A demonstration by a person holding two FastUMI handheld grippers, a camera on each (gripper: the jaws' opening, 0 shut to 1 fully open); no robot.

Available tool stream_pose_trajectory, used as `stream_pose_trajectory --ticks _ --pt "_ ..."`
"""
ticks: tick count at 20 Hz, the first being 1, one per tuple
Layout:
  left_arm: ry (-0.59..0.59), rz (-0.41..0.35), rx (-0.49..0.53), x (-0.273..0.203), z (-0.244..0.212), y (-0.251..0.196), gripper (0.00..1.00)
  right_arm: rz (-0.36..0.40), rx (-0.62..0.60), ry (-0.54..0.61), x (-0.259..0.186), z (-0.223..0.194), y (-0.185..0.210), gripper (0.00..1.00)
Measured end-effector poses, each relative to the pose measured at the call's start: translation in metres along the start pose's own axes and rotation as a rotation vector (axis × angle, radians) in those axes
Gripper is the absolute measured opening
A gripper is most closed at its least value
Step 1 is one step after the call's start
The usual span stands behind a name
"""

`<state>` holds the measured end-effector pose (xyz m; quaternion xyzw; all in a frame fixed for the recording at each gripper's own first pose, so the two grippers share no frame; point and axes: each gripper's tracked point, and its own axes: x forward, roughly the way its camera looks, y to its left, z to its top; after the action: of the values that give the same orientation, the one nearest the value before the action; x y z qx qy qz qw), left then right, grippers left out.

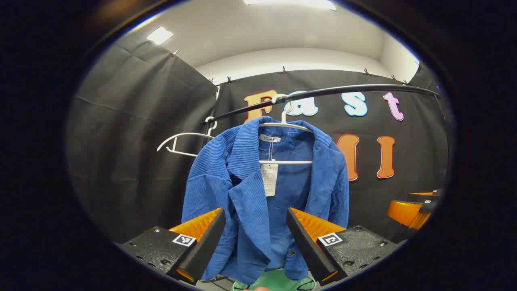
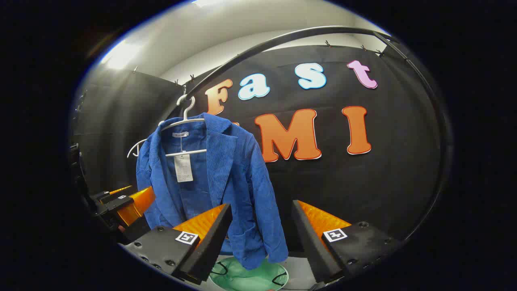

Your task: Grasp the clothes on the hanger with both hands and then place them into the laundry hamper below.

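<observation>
**Approach to the hanging jacket, before the two-handed grasp**

Your left hand-held gripper [image 1: 254,242] is spread wide and holds nothing; the blue jacket [image 1: 262,194] hangs straight ahead, framed between its fingers but apart from them. Your right hand-held gripper [image 2: 260,238] is likewise wide and empty, with the jacket's right edge and sleeve [image 2: 262,202] in front of its gap. The jacket sits on a white hanger [image 1: 286,127] hooked over a dark rail [image 1: 343,91]; a second, bare hanger [image 1: 181,143] hangs further along the rail. Directly beneath the jacket's hem lies the green laundry hamper [image 2: 242,277], its opening facing up.

The step in hand appears to be the reach: neither gripper touches cloth yet. The next move likely calls for you to bring each gripper forward onto its own side of the jacket, close on the fabric, and lift it clear of the hanger before lowering it.

A paper tag [image 1: 269,179] hangs from the collar and a small label [image 1: 270,139] is sewn at the neck; the print on both is too small to read.
</observation>
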<state>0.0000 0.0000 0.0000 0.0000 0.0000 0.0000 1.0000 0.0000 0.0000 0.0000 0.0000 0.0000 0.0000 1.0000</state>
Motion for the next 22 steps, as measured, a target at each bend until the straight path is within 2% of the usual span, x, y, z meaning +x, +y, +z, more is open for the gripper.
stream_pose_trajectory --ticks 1,2,6,8,9,10,11,12,18,19,20,22 --pt "-0.002 -0.005 -0.005 0.000 0.001 -0.001 0.93 -0.007 0.001 -0.002 0.000 0.000 -0.003 1.00" --pt "0.001 -0.001 -0.003 0.001 0.001 0.000 0.93 -0.010 0.001 -0.004 -0.001 0.001 -0.004 0.97" --pt "-0.016 0.008 -0.005 0.002 0.010 0.005 0.92 -0.016 -0.006 -0.026 -0.001 0.008 -0.006 0.97" --pt "-0.020 0.020 -0.004 0.003 0.012 0.010 0.92 -0.008 -0.008 -0.035 0.000 0.012 -0.003 0.92" --pt "-0.024 0.028 -0.001 0.003 0.013 0.012 0.92 -0.006 -0.010 -0.041 0.000 0.015 -0.002 0.92" --pt "-0.028 0.035 0.003 0.003 0.015 0.015 0.92 -0.004 -0.012 -0.045 0.000 0.017 -0.002 0.97" --pt "-0.031 0.042 0.004 0.002 0.016 0.018 0.92 -0.001 -0.012 -0.047 0.000 0.018 0.000 0.97" --pt "-0.032 0.049 0.001 0.002 0.017 0.021 0.92 0.008 -0.011 -0.049 0.000 0.019 0.004 0.92" --pt "-0.040 0.100 0.006 0.002 0.018 0.046 0.92 0.032 -0.016 -0.065 -0.002 0.024 0.017 0.93" --pt "-0.040 0.108 0.007 0.001 0.019 0.050 0.92 0.037 -0.015 -0.067 -0.002 0.025 0.020 0.97" --pt "-0.039 0.114 0.007 0.001 0.019 0.053 0.92 0.039 -0.013 -0.072 -0.001 0.026 0.021 0.93" --pt "-0.034 0.120 0.005 0.003 0.018 0.058 0.92 0.044 -0.012 -0.079 -0.001 0.027 0.025 0.92"
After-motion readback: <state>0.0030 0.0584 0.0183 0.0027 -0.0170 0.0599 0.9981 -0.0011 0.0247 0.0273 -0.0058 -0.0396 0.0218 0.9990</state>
